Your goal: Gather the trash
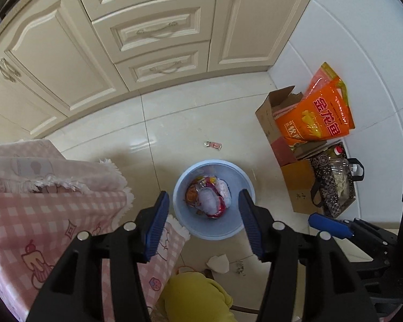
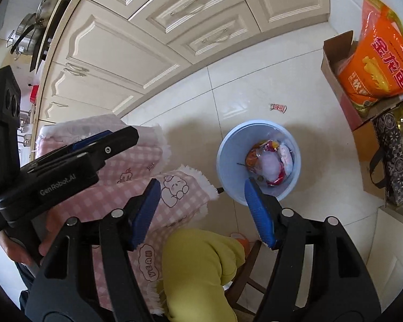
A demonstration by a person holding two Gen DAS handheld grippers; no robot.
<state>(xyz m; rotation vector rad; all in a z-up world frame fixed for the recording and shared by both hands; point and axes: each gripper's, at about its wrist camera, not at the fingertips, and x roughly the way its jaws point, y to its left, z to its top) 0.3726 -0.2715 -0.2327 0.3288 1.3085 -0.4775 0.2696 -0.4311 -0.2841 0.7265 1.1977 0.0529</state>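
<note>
Writing shows in only a few places. "GenRobot.AI" is printed in pale letters on the black body of the left gripper [image 2: 94,145] as the right wrist view catches it from the side. An orange bag [image 1: 319,115] with large red Chinese characters on a white band leans out of an open cardboard box [image 1: 268,123] by the wall. The pink checked cloth [image 2: 137,196] carries cartoon figures and a cloud-shaped patch reading "YEAH".

A pale blue bin [image 1: 190,225] stands on the white tiled floor, below both tools, with wrappers and crumpled white trash [image 1: 209,198] already inside it. One small red-and-white wrapper [image 1: 214,145] lies on the tile just beyond the bin, toward the cream cabinets [image 1: 153,29]. A torn scrap of paper [image 1: 219,263] sits on the floor on the near side of the bin.

The left gripper [image 1: 204,222] has its blue pads parted with nothing between them. The right gripper [image 2: 204,212] is likewise spread wide and empty. A hand [image 2: 27,244] grips the left tool's handle, and a yellow sleeve or trouser leg [image 2: 198,268] shows below.
</note>
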